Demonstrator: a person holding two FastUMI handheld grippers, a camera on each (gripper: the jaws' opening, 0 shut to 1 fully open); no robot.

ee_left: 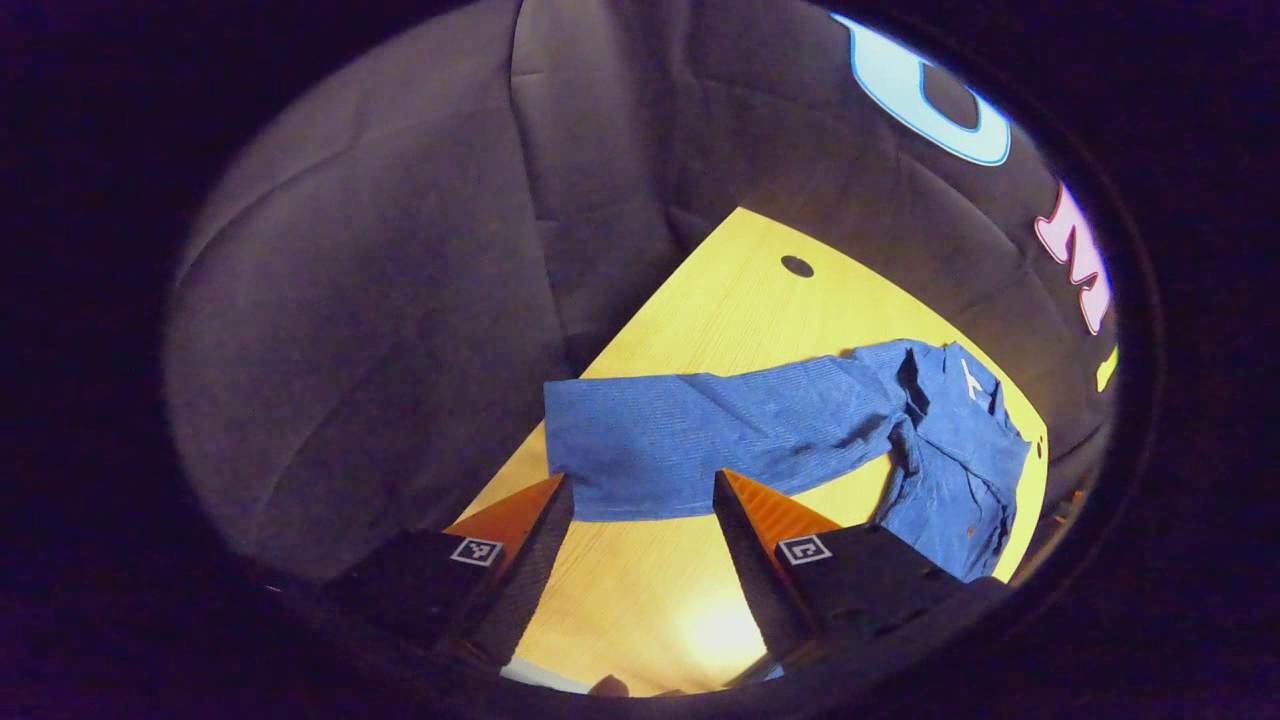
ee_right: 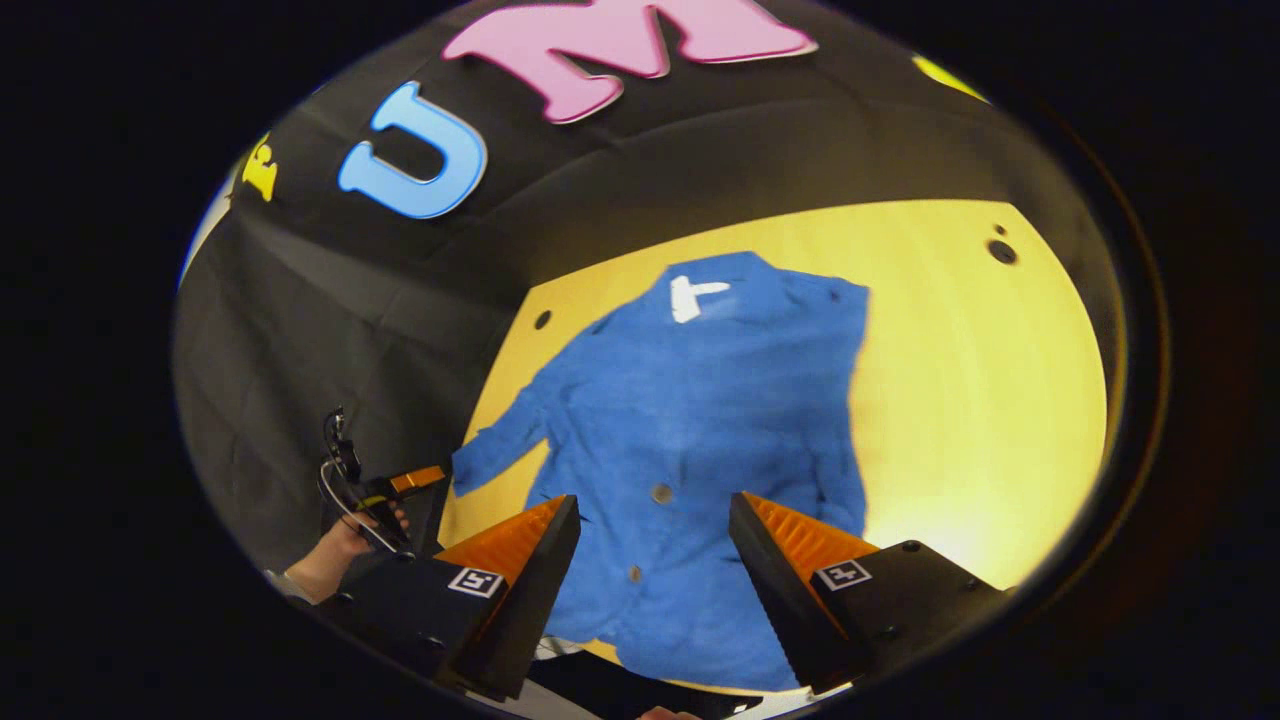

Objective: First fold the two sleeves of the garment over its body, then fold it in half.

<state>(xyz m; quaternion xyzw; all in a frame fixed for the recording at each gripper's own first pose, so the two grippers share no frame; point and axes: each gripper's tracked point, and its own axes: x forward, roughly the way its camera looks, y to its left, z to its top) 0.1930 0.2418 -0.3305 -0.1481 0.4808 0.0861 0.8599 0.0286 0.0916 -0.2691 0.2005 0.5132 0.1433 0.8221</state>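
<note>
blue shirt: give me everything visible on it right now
The blue shirt lies face up and flat on the yellow wooden table, collar toward the booth wall, a white tag at the neck. It looks like ribbed or corduroy-type fabric, with small buttons down the front. In the right gripper view one sleeve is already folded over the body; the other stretches out sideways toward the left tongs, which are open around its cuff without pressing it. The right tongs hang open over the hem.

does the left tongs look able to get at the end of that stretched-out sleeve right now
Probably yes. The left tongs stand open with the cuff end of the blue sleeve lying flat on the table just ahead between the fingers, and nothing lies between them.
</note>
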